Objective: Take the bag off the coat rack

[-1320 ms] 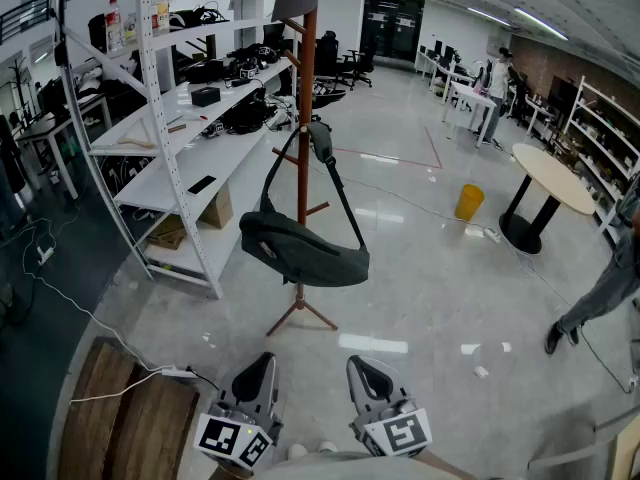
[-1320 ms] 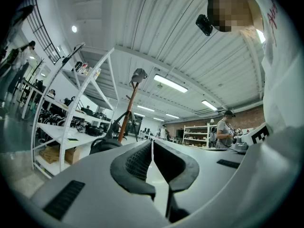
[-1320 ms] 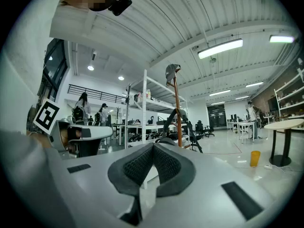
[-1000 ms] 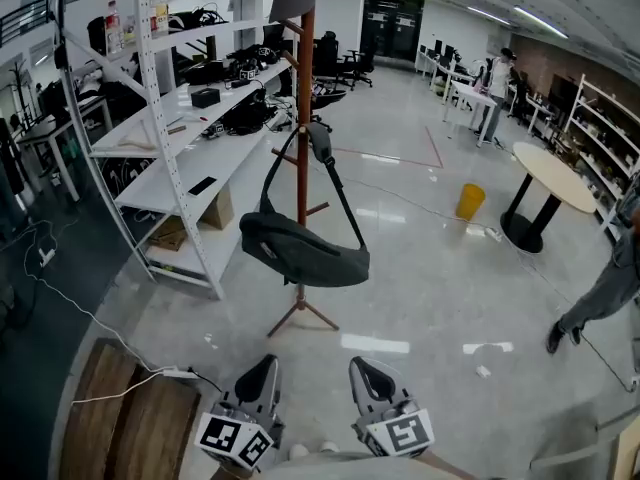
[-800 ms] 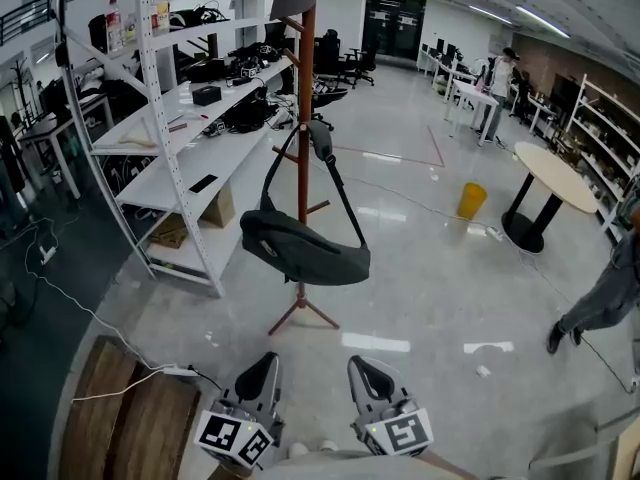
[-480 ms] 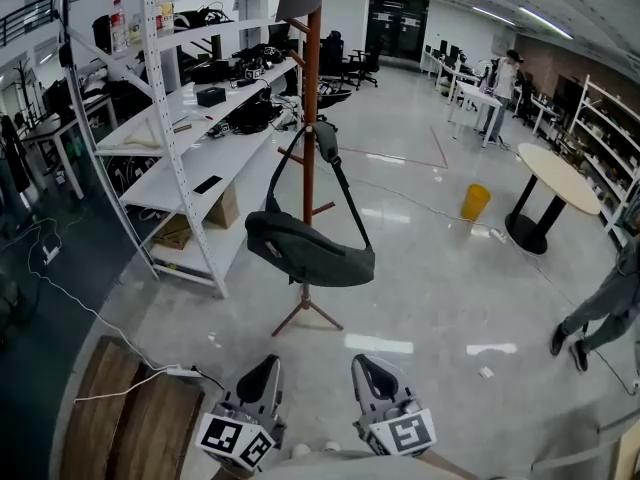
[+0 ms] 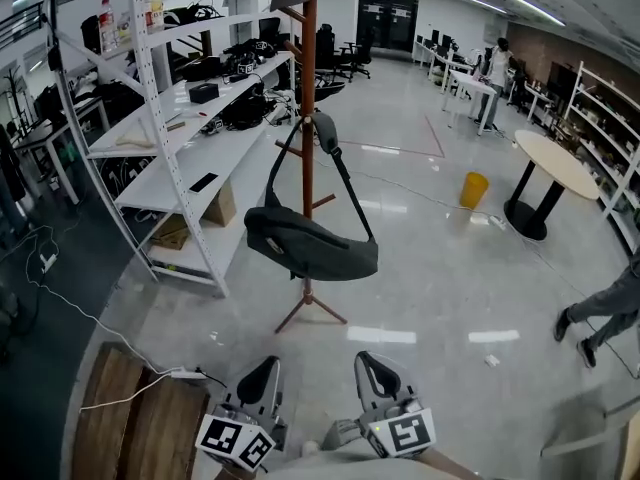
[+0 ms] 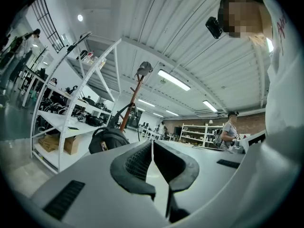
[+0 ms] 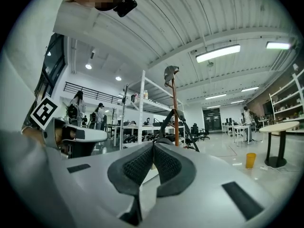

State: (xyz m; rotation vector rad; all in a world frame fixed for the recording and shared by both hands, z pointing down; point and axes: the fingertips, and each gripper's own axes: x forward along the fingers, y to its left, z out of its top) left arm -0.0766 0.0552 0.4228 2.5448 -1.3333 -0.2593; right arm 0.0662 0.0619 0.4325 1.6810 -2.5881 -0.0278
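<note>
- The bag (image 7: 310, 246) is a dark, slouchy sling bag. It hangs on the coat rack (image 7: 308, 58), about halfway down the reddish-brown pole (image 7: 304, 183), with its body sagging across the front of the pole.
- Its strap (image 7: 323, 133) rises in two lines from the ends of the bag and loops over the coat rack higher up the pole.
- The bag looks like soft, limp fabric, and I judge it light to middling in weight. It should fold and swing when lifted, and it seems neither fragile nor slippery.
- The body looks too bulky for narrow jaws. The best hold is probably the strap just below where it hooks on the coat rack — a flat band the pads can pinch.
- I would lift the strap up and away from the pole rather than tug it sideways. The coat rack stands on thin splayed feet (image 7: 326, 309) and could tip.
- My left gripper (image 7: 265, 365) is low on the near side of the coat rack and well apart from it. Its own view shows the two ribbed pads pressed together with nothing between them.
- My right gripper (image 7: 370, 361) is just beside the left one, equally far from the coat rack. Its pads also meet, and it holds and touches nothing.
- Both grippers would need to spread before either could take the strap.
</note>
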